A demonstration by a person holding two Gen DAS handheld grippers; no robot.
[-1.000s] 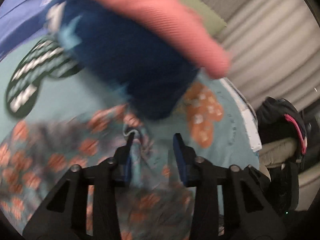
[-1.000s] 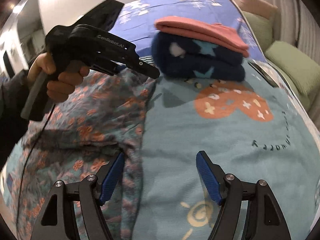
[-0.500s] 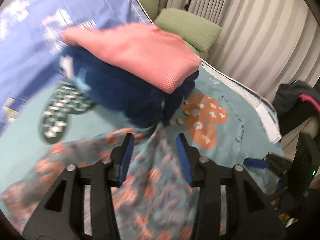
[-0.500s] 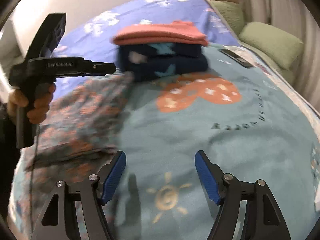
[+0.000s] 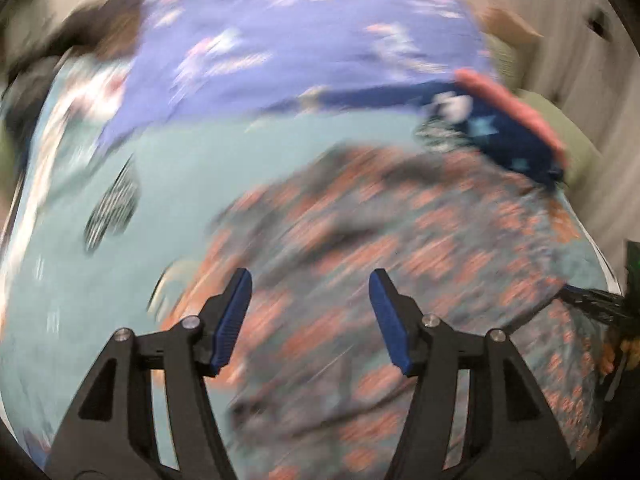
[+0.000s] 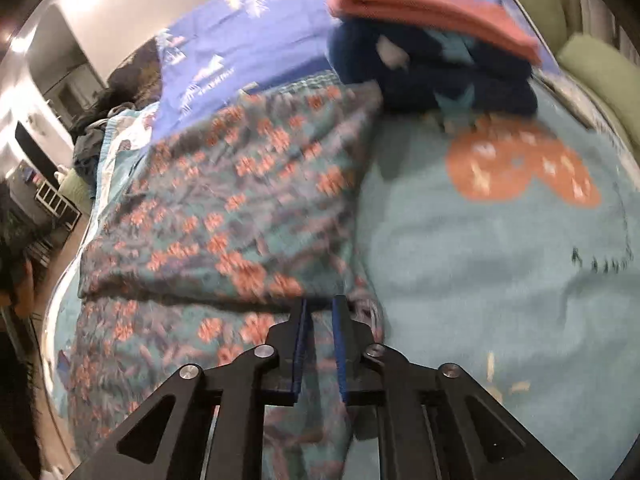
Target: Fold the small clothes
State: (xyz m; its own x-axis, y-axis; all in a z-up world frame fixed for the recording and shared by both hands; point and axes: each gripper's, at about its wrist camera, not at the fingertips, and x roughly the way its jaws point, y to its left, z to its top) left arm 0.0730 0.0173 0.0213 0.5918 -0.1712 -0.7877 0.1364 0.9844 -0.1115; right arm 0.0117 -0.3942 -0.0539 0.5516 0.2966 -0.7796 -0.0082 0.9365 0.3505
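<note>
Left wrist view smears with heavy motion blur; right view sharper, mildly blurred. Dim, warm light, perhaps from upper left; fisheye-bent edges.

The bed is covered by a light teal blanket point(image 6: 500, 280) with an orange heart print point(image 6: 520, 168). A floral garment point(image 6: 240, 200) lies on the blanket, left of the heart. Behind the heart rests a folded dark blue garment point(image 6: 432, 76). Beyond it spreads a blue sheet point(image 6: 248, 28).
</note>
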